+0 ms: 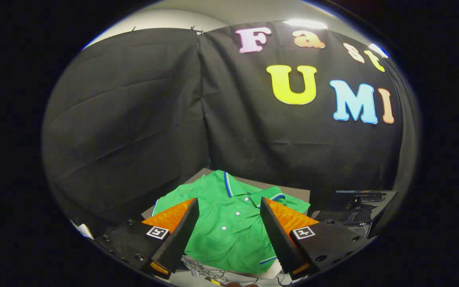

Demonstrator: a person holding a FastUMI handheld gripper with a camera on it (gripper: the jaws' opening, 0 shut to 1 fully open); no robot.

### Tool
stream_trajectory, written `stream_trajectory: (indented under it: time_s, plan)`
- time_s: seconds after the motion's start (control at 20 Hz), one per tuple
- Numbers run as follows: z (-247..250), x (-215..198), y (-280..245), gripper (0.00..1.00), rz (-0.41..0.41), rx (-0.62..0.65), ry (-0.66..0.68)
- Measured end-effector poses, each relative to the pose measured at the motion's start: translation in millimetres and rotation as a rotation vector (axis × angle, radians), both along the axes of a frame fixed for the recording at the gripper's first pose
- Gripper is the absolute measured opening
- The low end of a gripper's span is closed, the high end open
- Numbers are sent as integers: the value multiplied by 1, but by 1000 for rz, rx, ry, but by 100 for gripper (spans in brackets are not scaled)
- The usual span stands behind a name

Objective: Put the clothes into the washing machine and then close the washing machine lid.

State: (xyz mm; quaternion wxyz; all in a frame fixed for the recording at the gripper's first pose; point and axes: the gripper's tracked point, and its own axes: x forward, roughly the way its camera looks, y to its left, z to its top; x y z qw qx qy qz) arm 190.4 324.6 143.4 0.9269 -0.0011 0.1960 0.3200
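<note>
While the tongs [229,207] hang spread wide with nothing between their fingers, a green polo shirt [229,223] lies just ahead of and below them on a desk [293,193]. The shirt fills the gap seen between the two fingers [183,231]: its buttoned placket with small white buttons runs down the middle of that gap, and its collar, edged in blue and white, sits just beyond the fingertips, toward the black cloth wall [134,119]. One sleeve spreads out behind the left finger, and the other side of the shirt passes behind the right finger, with a blue-trimmed hem showing low near that finger's base. Neither finger touches the fabric as far as can be seen; both appear to hover above it. The shirt rests partly crumpled, front side up, on a pale grey board that peeks out past the collar and at the right of it. Near the lower edge of the shirt, close to the tongs' body, some thin tangled cables [213,274] and a bit of white paper lie. To the right, beyond the right finger, a dark piece of equipment [363,203] stands against the cloth wall; what it is cannot be told.
</note>
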Motion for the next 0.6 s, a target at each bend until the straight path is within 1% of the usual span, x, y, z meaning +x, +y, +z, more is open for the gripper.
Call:
stream_trajectory:
  time_s: [0.15,0.25,0.6]
  plan:
    - [-18,5,17,96,-1,-33,115]
    - [-34,7,28,98,6,-41,186]
    - [-74,33,33,98,-71,-171,226]
